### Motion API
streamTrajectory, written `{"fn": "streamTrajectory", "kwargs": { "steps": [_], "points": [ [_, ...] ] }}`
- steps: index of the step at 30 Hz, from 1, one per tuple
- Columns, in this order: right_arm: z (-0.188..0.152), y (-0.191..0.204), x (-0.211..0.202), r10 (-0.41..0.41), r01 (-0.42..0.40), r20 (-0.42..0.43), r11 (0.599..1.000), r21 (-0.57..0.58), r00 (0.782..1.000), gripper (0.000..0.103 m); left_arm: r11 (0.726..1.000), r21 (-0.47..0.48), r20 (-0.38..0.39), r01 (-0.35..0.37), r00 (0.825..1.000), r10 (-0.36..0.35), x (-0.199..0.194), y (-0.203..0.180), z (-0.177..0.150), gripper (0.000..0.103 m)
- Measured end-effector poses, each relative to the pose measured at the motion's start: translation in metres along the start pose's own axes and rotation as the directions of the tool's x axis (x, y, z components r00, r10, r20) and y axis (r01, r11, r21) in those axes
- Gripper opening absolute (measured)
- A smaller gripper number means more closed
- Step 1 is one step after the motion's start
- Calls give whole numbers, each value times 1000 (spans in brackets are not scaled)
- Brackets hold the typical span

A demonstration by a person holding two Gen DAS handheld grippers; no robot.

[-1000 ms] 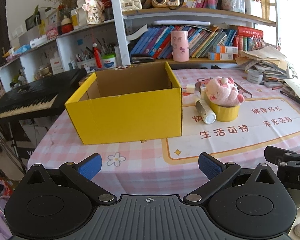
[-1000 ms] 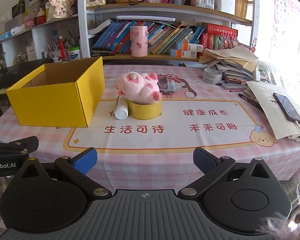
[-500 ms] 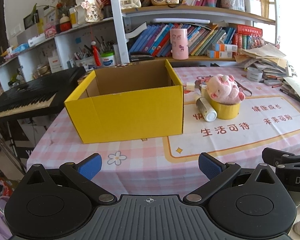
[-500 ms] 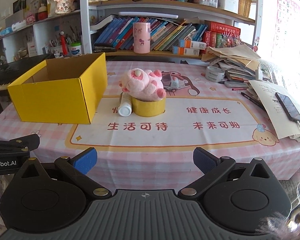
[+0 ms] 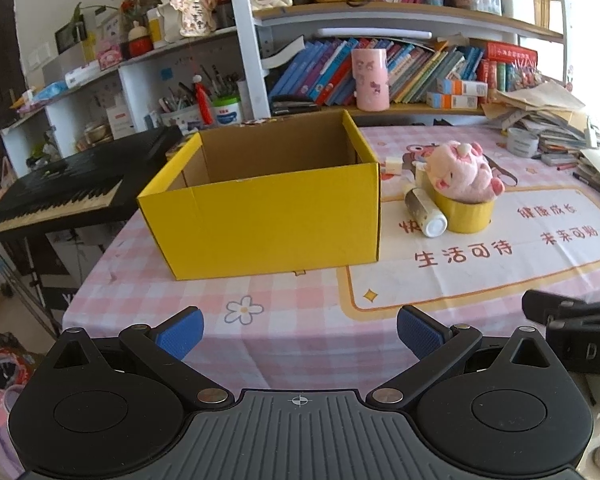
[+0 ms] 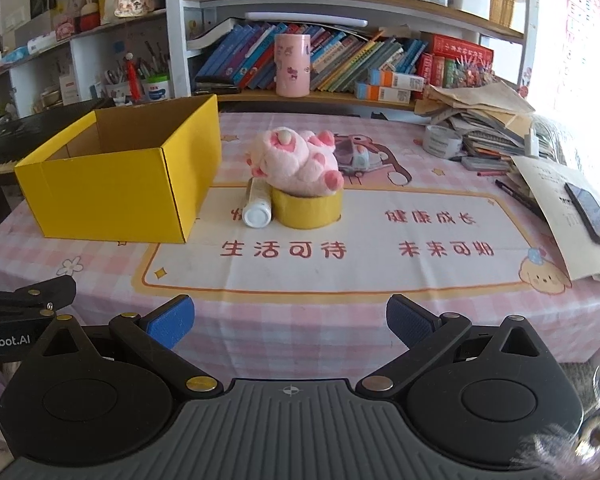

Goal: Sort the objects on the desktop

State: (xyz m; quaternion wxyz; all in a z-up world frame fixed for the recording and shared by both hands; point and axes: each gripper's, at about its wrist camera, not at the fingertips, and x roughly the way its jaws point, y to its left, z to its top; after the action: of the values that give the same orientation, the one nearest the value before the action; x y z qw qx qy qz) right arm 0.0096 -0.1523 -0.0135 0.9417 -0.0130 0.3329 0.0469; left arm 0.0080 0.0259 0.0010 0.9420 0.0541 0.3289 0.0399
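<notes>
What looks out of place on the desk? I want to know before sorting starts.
The pink plush toy lies upside down on the yellow tape roll, feet up. A white cylindrical bottle lies on its side against the roll. The open yellow cardboard box looks empty.

A: What is on the table?

B: A big yellow box (image 6: 116, 184), open on top. Just beside it a white bottle (image 6: 257, 204) lies on its side.

A: And the pink toy?

B: The pink plush pig (image 6: 296, 164) lies on top of a yellow tape roll (image 6: 308, 210), which touches the bottle.
</notes>
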Motion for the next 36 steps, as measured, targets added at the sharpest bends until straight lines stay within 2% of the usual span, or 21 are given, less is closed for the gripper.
{"fn": "streamTrajectory", "kwargs": {
  "steps": [4,9,16,23,32,36],
  "points": [
    [-1,3,1,5,-5,-3,999,-42,1000,103,1000,-12,-26,23,999,-23,5,-3,0,103],
    [0,-3,5,3,-4,-25,999,-41,1000,103,997,-52,-47,63,997,-66,9,-5,0,103],
    [-4,-17,12,-2,2,-71,1000,2,997,103,997,-12,-86,74,993,-75,15,-20,-2,103],
    [2,-27,26,9,-8,-80,1000,13,997,103,999,32,-64,44,997,-42,20,-35,8,103],
    [22,-50,47,7,-5,-86,1000,21,996,103,994,35,-61,101,993,-99,39,-56,27,103],
    [33,-58,60,9,-8,-82,1000,6,997,103,994,39,-43,104,994,-102,48,-66,38,103]
  ]
}}
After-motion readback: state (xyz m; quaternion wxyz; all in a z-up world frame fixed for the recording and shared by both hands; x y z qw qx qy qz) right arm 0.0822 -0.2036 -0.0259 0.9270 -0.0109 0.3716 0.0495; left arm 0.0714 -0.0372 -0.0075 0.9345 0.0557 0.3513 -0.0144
